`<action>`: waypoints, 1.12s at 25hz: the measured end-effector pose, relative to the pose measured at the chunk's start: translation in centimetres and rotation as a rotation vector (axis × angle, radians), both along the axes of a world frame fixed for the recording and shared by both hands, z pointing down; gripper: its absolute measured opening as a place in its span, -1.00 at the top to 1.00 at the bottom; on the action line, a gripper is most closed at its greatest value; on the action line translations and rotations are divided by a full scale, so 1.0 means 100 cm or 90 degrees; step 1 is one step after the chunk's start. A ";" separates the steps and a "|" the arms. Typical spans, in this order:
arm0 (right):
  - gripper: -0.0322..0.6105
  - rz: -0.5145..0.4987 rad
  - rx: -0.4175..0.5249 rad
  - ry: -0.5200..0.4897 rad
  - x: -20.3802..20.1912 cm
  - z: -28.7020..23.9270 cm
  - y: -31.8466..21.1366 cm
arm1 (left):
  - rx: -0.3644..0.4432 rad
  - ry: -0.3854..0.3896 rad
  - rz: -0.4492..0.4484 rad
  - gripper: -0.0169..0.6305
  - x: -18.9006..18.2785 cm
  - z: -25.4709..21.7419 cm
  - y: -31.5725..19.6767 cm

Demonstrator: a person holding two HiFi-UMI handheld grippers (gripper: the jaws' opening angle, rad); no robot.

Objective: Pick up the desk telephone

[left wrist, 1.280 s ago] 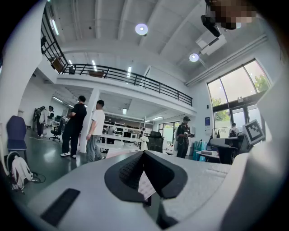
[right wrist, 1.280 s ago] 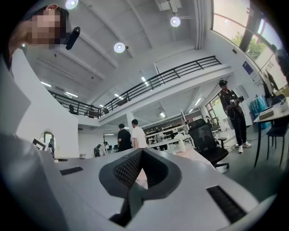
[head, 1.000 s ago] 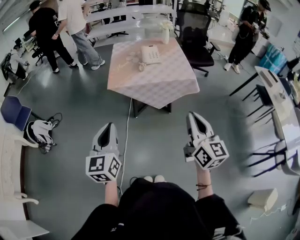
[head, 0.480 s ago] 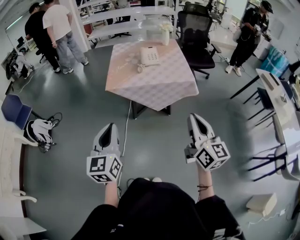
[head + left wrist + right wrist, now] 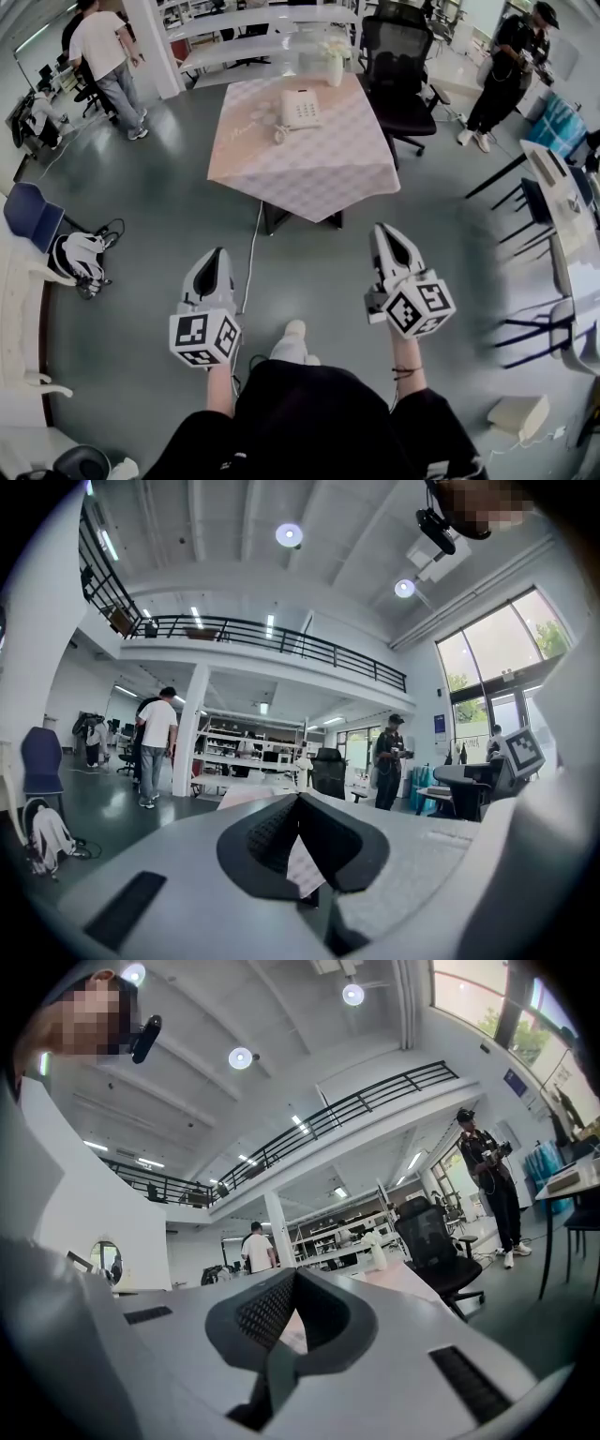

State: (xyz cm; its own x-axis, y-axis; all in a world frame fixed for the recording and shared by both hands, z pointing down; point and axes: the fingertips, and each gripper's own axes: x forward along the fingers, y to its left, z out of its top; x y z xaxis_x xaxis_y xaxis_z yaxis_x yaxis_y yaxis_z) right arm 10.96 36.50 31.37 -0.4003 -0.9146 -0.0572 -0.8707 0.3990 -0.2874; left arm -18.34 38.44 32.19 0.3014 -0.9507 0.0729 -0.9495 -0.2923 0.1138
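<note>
A white desk telephone (image 5: 301,109) lies on a table with a pale checked cloth (image 5: 309,164) at the top middle of the head view, well ahead of both grippers. My left gripper (image 5: 218,252) is held level over the grey floor, shut, with nothing in it. My right gripper (image 5: 383,230) is level too, shut and empty, a little nearer the table. In the left gripper view the left gripper (image 5: 298,799) has its jaws closed together, with the table's edge (image 5: 246,794) just above them. The right gripper (image 5: 293,1273) likewise has its jaws closed.
A black office chair (image 5: 398,66) stands at the table's far right. A white cable (image 5: 251,253) runs over the floor from the table. A bag (image 5: 80,260) and a blue chair (image 5: 28,217) stand at left, desks and chairs (image 5: 553,216) at right. People stand at the back left (image 5: 108,56) and back right (image 5: 511,56).
Both grippers and the view have moved a little forward toward the table. One foot now shows stepping out between the grippers. The people at back left have walked farther away.
</note>
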 end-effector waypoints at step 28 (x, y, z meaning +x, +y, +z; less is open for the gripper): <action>0.92 0.008 -0.050 -0.039 -0.014 0.031 -0.200 | -0.041 0.021 0.019 0.95 0.001 0.030 -0.195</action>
